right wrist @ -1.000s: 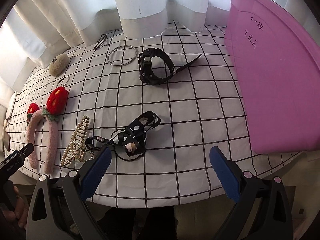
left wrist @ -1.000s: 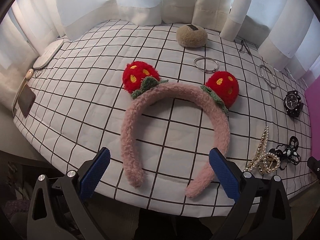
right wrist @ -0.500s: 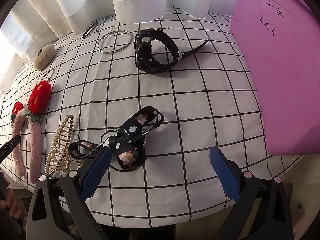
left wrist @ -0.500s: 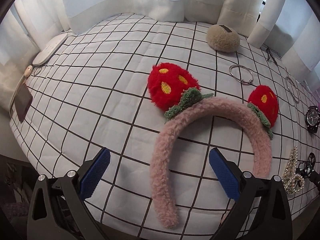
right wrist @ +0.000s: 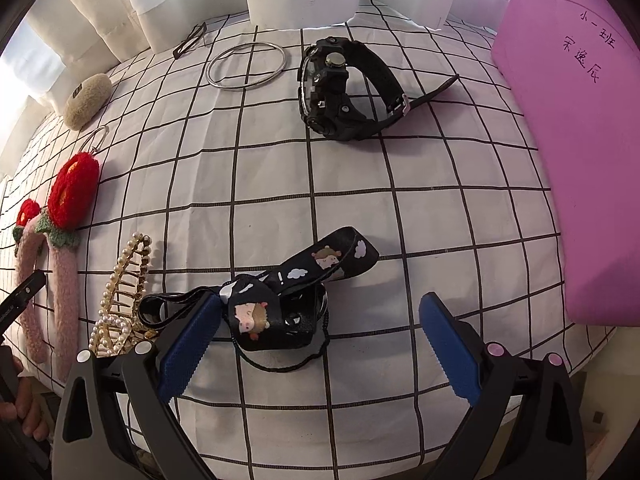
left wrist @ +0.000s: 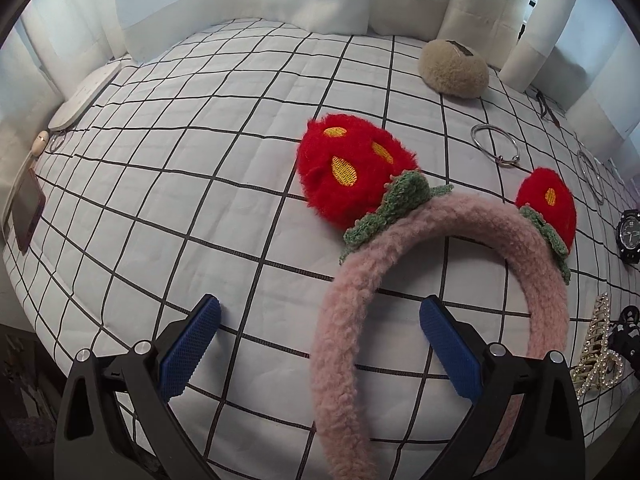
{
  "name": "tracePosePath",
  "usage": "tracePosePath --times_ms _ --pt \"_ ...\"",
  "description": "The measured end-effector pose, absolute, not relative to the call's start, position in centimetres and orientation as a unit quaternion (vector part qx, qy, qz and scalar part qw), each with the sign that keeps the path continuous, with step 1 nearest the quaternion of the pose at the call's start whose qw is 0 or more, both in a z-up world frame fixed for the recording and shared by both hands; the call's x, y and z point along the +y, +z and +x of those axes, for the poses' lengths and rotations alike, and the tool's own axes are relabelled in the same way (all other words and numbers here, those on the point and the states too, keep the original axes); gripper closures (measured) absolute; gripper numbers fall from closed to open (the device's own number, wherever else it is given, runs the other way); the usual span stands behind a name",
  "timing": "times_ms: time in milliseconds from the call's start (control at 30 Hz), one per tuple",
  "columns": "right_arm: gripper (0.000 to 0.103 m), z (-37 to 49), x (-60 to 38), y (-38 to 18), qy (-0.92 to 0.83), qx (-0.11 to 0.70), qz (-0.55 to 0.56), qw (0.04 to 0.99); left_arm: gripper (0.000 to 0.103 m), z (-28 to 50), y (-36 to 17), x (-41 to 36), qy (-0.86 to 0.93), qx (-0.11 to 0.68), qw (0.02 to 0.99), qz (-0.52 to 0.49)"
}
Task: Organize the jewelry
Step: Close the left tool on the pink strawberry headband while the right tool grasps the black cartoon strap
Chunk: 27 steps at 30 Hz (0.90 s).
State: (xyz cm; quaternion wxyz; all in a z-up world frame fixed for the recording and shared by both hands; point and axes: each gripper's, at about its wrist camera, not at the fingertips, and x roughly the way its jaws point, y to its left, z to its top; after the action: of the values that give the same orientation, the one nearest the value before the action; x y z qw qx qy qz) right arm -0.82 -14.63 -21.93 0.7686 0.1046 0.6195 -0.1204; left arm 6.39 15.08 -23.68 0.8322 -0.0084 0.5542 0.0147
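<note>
A pink fuzzy headband (left wrist: pixel 352 320) with two red strawberry puffs lies on the checked cloth; its left arm runs between the open jaws of my left gripper (left wrist: pixel 320 344). The headband also shows at the left in the right wrist view (right wrist: pixel 64 280). My right gripper (right wrist: pixel 320 344) is open, with a black patterned strap accessory (right wrist: pixel 280 300) between its jaws. A pearl hair claw (right wrist: pixel 124 292) lies left of that. A black watch (right wrist: pixel 336 88) and a silver bangle (right wrist: pixel 248 66) lie farther back.
A pink box (right wrist: pixel 580 160) stands at the right of the table. A beige fuzzy clip (left wrist: pixel 454 68), a silver ring (left wrist: pixel 496 146) and a black hair clip (right wrist: pixel 190 40) lie near the white curtain. A phone (left wrist: pixel 28 208) and a white device (left wrist: pixel 84 96) sit at the left edge.
Both grippers have moved forward and lower over the table. The left one now straddles the headband's left arm. The right one has closed in on the black strap accessory.
</note>
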Motion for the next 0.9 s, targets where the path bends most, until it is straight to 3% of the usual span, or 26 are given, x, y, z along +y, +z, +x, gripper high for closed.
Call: tracePosePath --times_ms 500,600,667,733,800,833,900 --pt "0.010 -1.5 -13.6 -22.3 -0.101 0.583 0.086 0.802 0.007 5.7 -23.5 14.8 0.015 0.540 0.842 -0.009" --pt "0.018 -1.6 -13.4 -22.0 -0.092 0.577 0.085 0.807 0.020 5.6 -23.2 14.2 0.000 0.538 0.843 0.000" --pt "0.053 -1.5 -12.8 -21.4 -0.080 0.567 0.076 0.816 0.037 5.4 -22.9 13.6 -0.014 0.535 0.844 0.009" --pt "0.054 -1.4 -12.8 -21.4 -0.074 0.570 0.081 0.814 0.051 5.2 -22.7 13.0 -0.029 0.532 0.846 0.016" --pt "0.067 -1.4 -13.1 -21.3 -0.074 0.567 0.093 0.815 0.073 5.2 -22.5 12.7 -0.035 0.529 0.847 0.021" --pt "0.071 -1.4 -13.2 -21.2 -0.073 0.565 0.097 0.816 0.094 5.2 -22.4 12.6 -0.039 0.531 0.847 0.017" --pt "0.071 -1.4 -13.5 -21.1 -0.068 0.564 0.109 0.815 0.095 5.4 -22.4 12.7 -0.043 0.534 0.844 0.009"
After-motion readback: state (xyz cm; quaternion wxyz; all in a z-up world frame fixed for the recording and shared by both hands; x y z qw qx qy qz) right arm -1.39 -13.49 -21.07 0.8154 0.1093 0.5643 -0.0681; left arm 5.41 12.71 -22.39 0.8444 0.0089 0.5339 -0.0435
